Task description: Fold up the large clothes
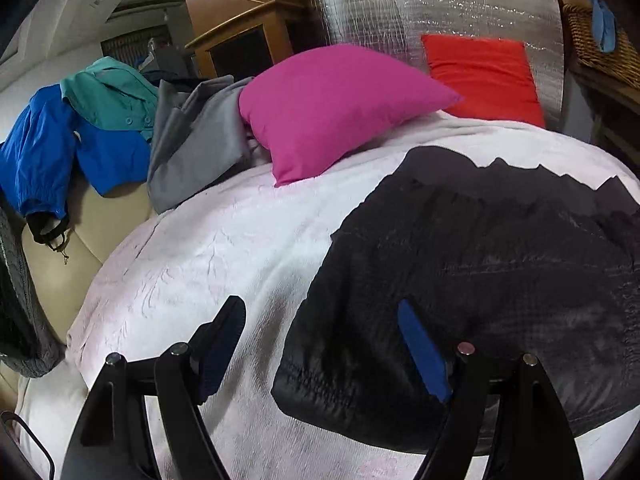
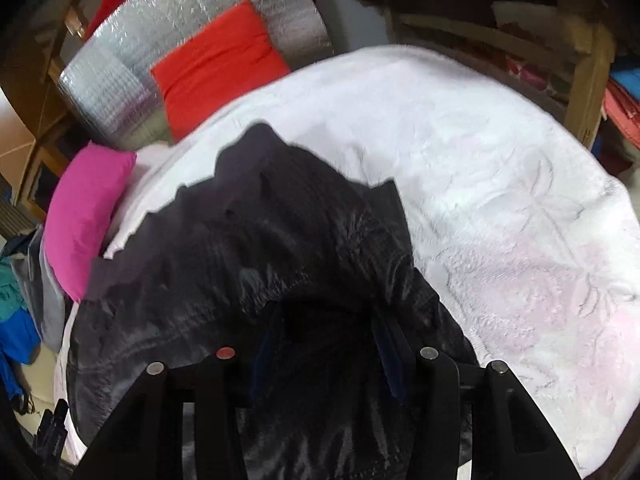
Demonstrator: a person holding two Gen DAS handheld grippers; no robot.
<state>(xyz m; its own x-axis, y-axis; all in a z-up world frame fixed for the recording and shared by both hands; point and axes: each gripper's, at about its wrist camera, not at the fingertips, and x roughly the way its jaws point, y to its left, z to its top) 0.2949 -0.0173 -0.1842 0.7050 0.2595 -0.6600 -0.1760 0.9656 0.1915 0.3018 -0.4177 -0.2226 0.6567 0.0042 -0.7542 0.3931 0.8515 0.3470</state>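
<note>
A black shiny jacket [image 1: 500, 264] lies spread on a white blanket [image 1: 208, 256] on the bed. My left gripper [image 1: 320, 344] is open and empty, low over the jacket's near left edge, its right finger [image 1: 420, 344] over the cloth. In the right wrist view the jacket [image 2: 224, 264] is bunched and lifted toward the camera. My right gripper [image 2: 328, 332] has its fingers wide apart with dark jacket cloth piled between them; whether it grips the cloth I cannot tell.
A pink pillow [image 1: 332, 108] and a red pillow [image 1: 484, 72] lie at the head of the bed before a silver foil panel [image 1: 432, 12]. Grey [image 1: 196, 144], teal [image 1: 112, 96] and blue [image 1: 56, 148] clothes are piled at the left. Wooden shelves [image 2: 552, 40] stand at the right.
</note>
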